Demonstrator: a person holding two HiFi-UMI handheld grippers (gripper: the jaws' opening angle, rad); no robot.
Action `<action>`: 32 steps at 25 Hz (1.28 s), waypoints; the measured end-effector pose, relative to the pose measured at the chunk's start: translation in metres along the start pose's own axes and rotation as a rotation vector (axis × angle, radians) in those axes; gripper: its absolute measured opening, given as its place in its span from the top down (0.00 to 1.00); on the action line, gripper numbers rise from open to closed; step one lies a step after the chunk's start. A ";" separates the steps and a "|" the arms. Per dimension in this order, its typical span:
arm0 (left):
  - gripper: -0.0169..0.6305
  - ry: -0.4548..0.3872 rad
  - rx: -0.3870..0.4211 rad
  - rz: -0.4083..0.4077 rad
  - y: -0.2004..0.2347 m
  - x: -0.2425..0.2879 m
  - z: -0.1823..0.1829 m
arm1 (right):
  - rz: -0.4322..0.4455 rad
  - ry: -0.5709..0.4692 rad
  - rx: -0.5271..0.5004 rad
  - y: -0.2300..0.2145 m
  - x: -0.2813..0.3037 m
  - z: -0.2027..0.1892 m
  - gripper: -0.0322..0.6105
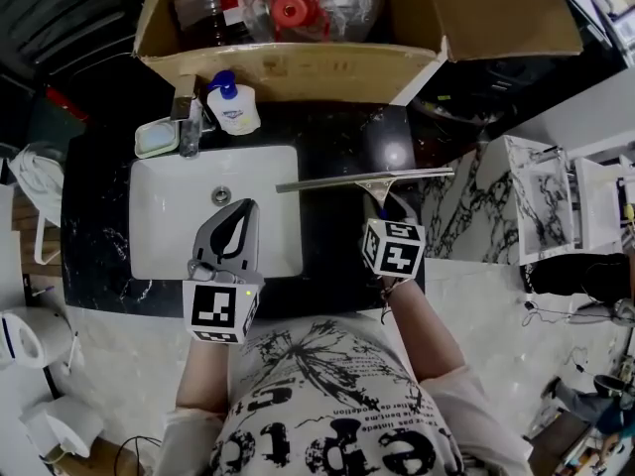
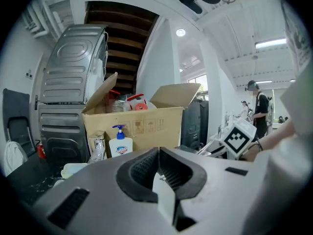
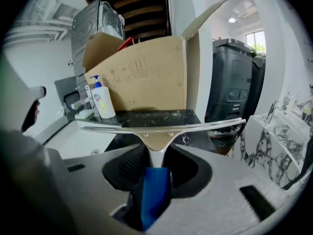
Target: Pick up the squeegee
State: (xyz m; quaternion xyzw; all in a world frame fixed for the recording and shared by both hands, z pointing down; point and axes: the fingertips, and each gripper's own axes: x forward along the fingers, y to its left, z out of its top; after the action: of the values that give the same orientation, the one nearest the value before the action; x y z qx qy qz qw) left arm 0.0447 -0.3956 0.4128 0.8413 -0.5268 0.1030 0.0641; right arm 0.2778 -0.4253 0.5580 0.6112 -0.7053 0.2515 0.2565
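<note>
The squeegee (image 1: 364, 179) has a long metal blade and a blue handle (image 3: 155, 190). My right gripper (image 1: 385, 206) is shut on that handle, and the blade (image 3: 161, 127) runs crosswise just past the jaws, above the black counter (image 1: 337, 251). In the head view the blade reaches from the right edge of the white sink (image 1: 159, 216) to the counter's right end. My left gripper (image 1: 243, 209) hovers over the sink with its jaws together and nothing in them; in the left gripper view the left gripper (image 2: 158, 153) points towards the cardboard box (image 2: 142, 124).
A large open cardboard box (image 1: 298, 67) stands along the back of the counter. A soap bottle (image 1: 231, 105), a faucet (image 1: 187, 117) and a soap dish (image 1: 156, 138) sit behind the sink. A marble rack (image 1: 541, 206) is at the right, a white kettle (image 1: 20, 335) at the left.
</note>
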 end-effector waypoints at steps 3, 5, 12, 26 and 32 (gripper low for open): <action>0.95 -0.020 0.000 0.007 0.002 -0.002 0.000 | -0.011 -0.136 0.008 -0.004 -0.017 0.031 0.74; 0.95 -0.031 0.004 0.018 0.004 -0.006 0.004 | -0.007 -0.222 -0.015 -0.002 -0.032 0.054 0.74; 0.95 -0.076 0.005 0.058 0.012 -0.010 0.022 | 0.058 -0.470 -0.130 0.021 -0.077 0.114 0.74; 0.95 -0.134 0.013 0.112 0.018 -0.024 0.056 | 0.121 -0.714 -0.188 0.042 -0.155 0.159 0.75; 0.95 -0.143 0.022 0.106 0.013 -0.039 0.061 | 0.125 -0.696 -0.153 0.041 -0.162 0.153 0.75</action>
State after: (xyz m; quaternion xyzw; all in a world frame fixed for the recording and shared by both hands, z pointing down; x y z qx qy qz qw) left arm 0.0229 -0.3802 0.3443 0.8180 -0.5728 0.0518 0.0115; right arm 0.2485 -0.4041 0.3345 0.5949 -0.8032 -0.0100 0.0299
